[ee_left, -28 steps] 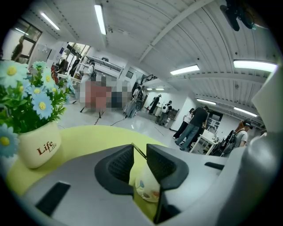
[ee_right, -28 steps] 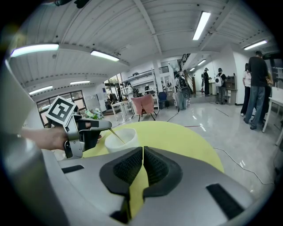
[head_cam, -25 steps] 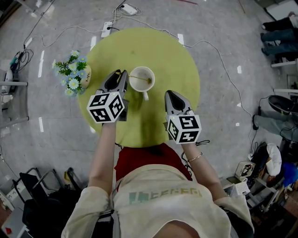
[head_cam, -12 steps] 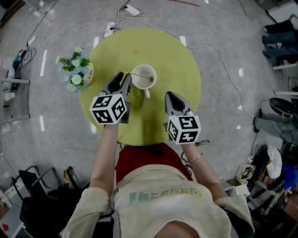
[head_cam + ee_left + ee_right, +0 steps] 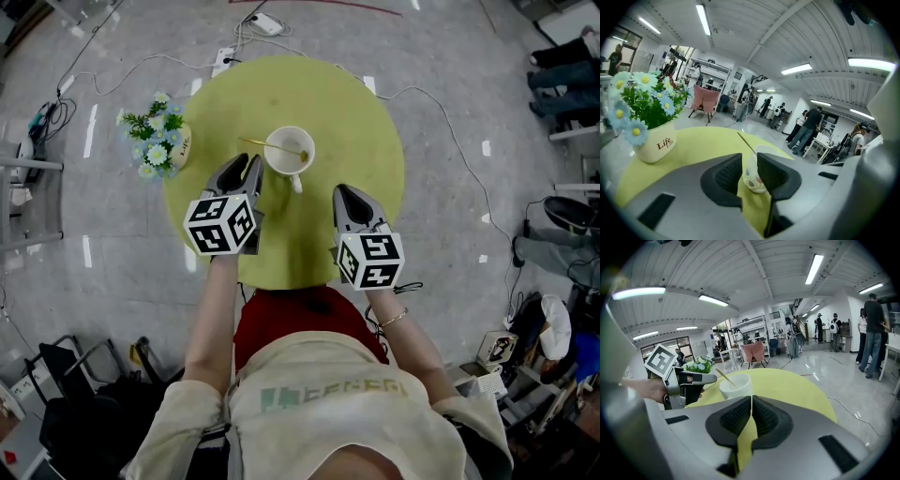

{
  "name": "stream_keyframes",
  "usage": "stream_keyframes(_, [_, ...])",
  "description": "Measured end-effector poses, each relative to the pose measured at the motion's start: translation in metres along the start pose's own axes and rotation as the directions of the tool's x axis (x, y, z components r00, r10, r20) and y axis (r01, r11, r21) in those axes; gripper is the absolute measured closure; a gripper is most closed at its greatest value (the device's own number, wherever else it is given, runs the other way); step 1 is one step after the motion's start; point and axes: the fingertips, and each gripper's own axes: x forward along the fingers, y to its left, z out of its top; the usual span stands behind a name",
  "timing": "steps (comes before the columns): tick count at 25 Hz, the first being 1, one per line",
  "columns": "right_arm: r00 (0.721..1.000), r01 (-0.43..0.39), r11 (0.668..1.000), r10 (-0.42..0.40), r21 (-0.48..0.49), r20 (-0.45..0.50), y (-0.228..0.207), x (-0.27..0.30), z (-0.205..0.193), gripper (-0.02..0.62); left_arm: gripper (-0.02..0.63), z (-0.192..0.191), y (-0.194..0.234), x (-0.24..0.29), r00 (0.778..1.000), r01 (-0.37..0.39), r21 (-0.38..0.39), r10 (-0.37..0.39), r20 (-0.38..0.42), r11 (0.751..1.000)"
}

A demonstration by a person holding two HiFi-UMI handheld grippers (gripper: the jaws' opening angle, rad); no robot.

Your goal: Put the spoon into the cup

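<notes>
Yellow-green tabletop carries a white cup with the spoon already in it. The bowl sits down inside, and the thin handle leans out over the rim toward the left tool. By the look of it the placing is done, and what remains is to clear away cleanly.

To do that well, I judge the left tool should draw straight back toward the person, away from the handle that juts out just ahead of its tips. A sideways brush there could tip the spoon out or nudge the cup. The flower pot stands well to its left, so drifting that way is also best avoided.

In the left gripper view, the left tool's jaws stand a narrow way apart with nothing between them. The cup shows beyond the gap and the spoon handle rises above it, neither touched.

The right tool hovers near the cup's right, apart from it. In the right gripper view, the right tool's jaws are pressed together on nothing, with only tabletop below.
</notes>
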Motion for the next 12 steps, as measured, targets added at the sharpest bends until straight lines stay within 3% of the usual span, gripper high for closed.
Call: stream_keyframes(12, [1.000, 0.002, 1.000, -0.002, -0.001, 0.023, 0.005, -0.019, -0.005, 0.558, 0.531, -0.011, -0.006, -0.021, 1.000, -0.030, 0.033, 0.030, -0.007, 0.999])
